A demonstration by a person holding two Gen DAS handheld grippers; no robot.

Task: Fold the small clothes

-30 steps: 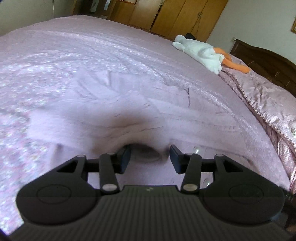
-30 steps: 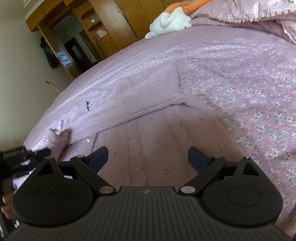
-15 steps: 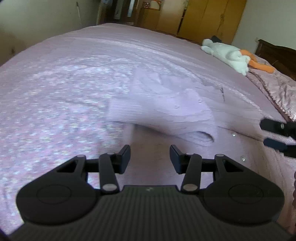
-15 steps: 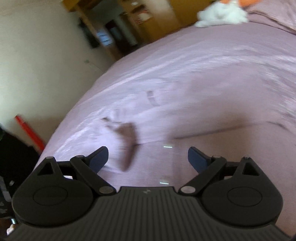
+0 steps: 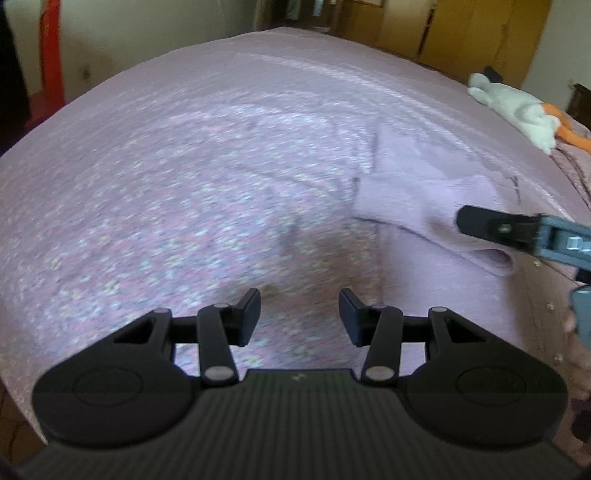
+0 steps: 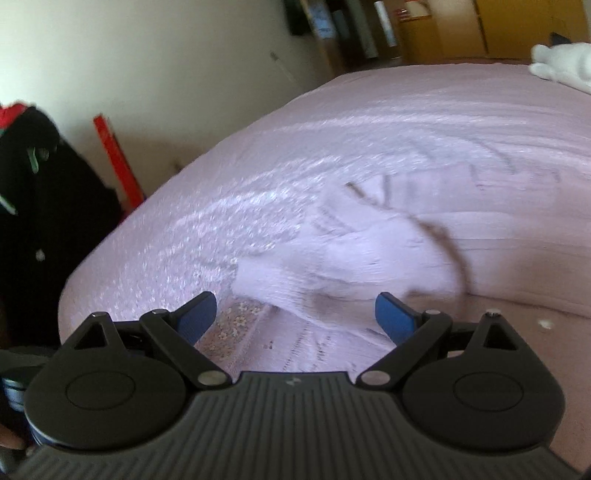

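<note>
A pale lilac knitted garment (image 5: 417, 199) lies on the pink bedspread, with one sleeve folded across its body. In the left wrist view it sits to the right, and the sleeve end (image 5: 495, 258) rests just below a finger of my right gripper (image 5: 480, 223), which enters from the right edge. My left gripper (image 5: 299, 317) stands open over bare floral bedspread, left of the garment, holding nothing. In the right wrist view, which is blurred, my right gripper (image 6: 295, 317) is open wide, with the folded sleeve (image 6: 354, 254) just beyond its fingers (image 6: 393, 319).
The bedspread (image 5: 177, 184) covers a wide bed. A white and orange plush toy (image 5: 513, 107) lies at the far right by the headboard. Wooden wardrobes (image 5: 461, 29) stand behind. A red pole (image 6: 116, 162) and dark clothing (image 6: 44, 206) stand beyond the bed's edge.
My left gripper has swung left, off the garment and over bare bedspread. My right gripper has turned left along the garment toward the folded sleeve. Both stayed open.
</note>
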